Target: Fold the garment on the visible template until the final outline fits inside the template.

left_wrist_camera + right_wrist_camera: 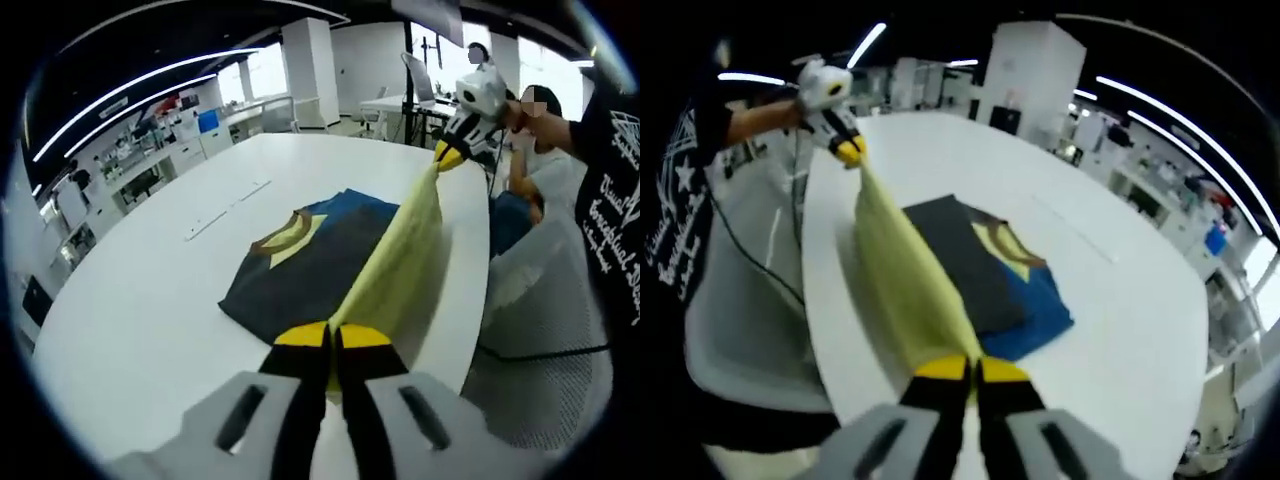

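two grippers share one fabric edge: left gripper (331, 340) has its jaws pinched together on the pale yellow hem (400, 250), and right gripper (972, 372) is clamped on the same hem at its other end, held taut between them above the white table (150, 300). the garment (310, 265), dark navy and blue with a yellow collar, lies partly folded on the table near its edge. no template outline is discernible. risk: uneven pull could drag the folded body off the edge or skew the fold.
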`<state>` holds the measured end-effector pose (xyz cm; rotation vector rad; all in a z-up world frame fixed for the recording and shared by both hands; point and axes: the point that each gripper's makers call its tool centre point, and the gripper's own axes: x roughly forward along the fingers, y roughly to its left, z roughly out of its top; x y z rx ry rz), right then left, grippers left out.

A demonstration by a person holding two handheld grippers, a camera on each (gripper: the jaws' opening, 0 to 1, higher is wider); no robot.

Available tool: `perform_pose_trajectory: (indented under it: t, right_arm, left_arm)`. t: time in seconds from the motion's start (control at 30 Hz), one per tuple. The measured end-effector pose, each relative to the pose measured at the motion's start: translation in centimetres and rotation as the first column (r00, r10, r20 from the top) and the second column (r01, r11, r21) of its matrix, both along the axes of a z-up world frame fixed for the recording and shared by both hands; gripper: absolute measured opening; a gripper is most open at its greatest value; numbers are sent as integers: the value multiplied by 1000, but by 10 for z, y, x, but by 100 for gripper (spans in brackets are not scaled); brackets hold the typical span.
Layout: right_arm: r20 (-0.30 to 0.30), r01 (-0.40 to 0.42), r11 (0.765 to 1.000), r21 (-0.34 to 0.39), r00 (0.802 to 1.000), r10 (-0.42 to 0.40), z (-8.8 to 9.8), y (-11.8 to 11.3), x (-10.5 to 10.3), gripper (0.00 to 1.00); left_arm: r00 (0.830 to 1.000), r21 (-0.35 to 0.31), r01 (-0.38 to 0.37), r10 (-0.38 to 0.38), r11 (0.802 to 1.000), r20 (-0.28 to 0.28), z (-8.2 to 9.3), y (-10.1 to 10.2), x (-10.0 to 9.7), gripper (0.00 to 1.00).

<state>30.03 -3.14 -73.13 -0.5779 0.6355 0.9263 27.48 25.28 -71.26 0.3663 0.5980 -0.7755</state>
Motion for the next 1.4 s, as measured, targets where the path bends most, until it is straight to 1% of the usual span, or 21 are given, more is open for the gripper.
perform_pose_trajectory:
  t: [0.1, 0.13, 0.17, 0.3, 0.4, 0.47, 0.53, 0.6, 0.63, 0.7, 0.73, 0.9, 1.07, 1.17, 1.23, 1.3, 1.33, 1.4]
  right_arm:
    - [13, 1, 1000, 2, 1000, -1, 2, 3, 7, 0]
    - [21, 3, 1000, 0, 1000, -3, 3, 4, 15, 0]
    - [26, 5, 1000, -2, 1000, -5, 3, 4, 19, 0]
    - [50, 23, 1000, -8, 999, -23, 6, 3, 35, 0]
    - [64, 46, 999, -17, 997, -44, 9, 3, 48, 0]
    - [88, 51, 998, -45, 995, -47, 11, 0, 57, 0]
    - [102, 50, 997, -60, 994, -43, 13, 1, 63, 0]
    - [112, 56, 997, -58, 993, -49, 16, 0, 70, 0]
    - [114, 60, 997, -58, 992, -53, 16, 0, 73, 0]
    - [124, 64, 996, -63, 991, -56, 17, -1, 79, 0]
    - [127, 66, 996, -64, 990, -58, 18, 0, 81, 0]
    - [159, 80, 992, -102, 985, -63, 18, 3, 98, 0]
    - [199, 95, 983, -160, 978, -62, 16, 2, 119, 0]
    - [209, 113, 979, -172, 975, -75, 12, 1, 131, 0]
    - [203, 122, 977, -174, 975, -86, 9, 2, 134, 0]
    - [202, 126, 974, -190, 975, -87, 2, 1, 141, 0]
    - [220, 123, 967, -225, 973, -73, -1, 1, 144, 0]
    - [239, 127, 957, -261, 969, -63, -8, 1, 152, 0]
  left_arm:
    - [1000, 20, 4, -4, 1000, 5, 0, -2, 5, 0]
    - [1000, 25, 1, -1, 1000, 9, 1, -3, 8, 0]
    - [1000, 28, 0, -1, 1000, 14, 1, -2, 11, 0]
    - [999, 32, -17, 16, 999, 44, 7, 2, 29, 0]
    - [996, 22, -46, 44, 999, 72, 13, 3, 47, 0]
    - [995, 20, -45, 43, 999, 88, 19, -1, 53, 0]
    - [993, 22, -52, 50, 998, 104, 19, 2, 64, 0]
    - [990, 36, -56, 51, 998, 128, 21, -2, 72, 0]
    - [990, 38, -53, 48, 998, 134, 21, -3, 74, 0]
    - [989, 42, -57, 50, 997, 140, 20, 2, 88, 0]
    - [988, 44, -58, 51, 997, 145, 21, 3, 92, 0]
    - [982, 37, -90, 82, 995, 173, 21, 12, 115, 0]
    - [974, 51, -110, 98, 993, 203, 22, 9, 133, 0]
    - [971, 55, -120, 106, 991, 213, 18, 10, 145, 0]
    - [972, 75, -121, 103, 990, 209, 9, 13, 155, 0]
    - [975, 79, -125, 108, 989, 196, 1, 13, 161, 0]
    - [975, 77, -132, 116, 988, 188, -3, 13, 164, 0]
    - [978, 74, -134, 119, 988, 173, -9, 13, 169, 0]
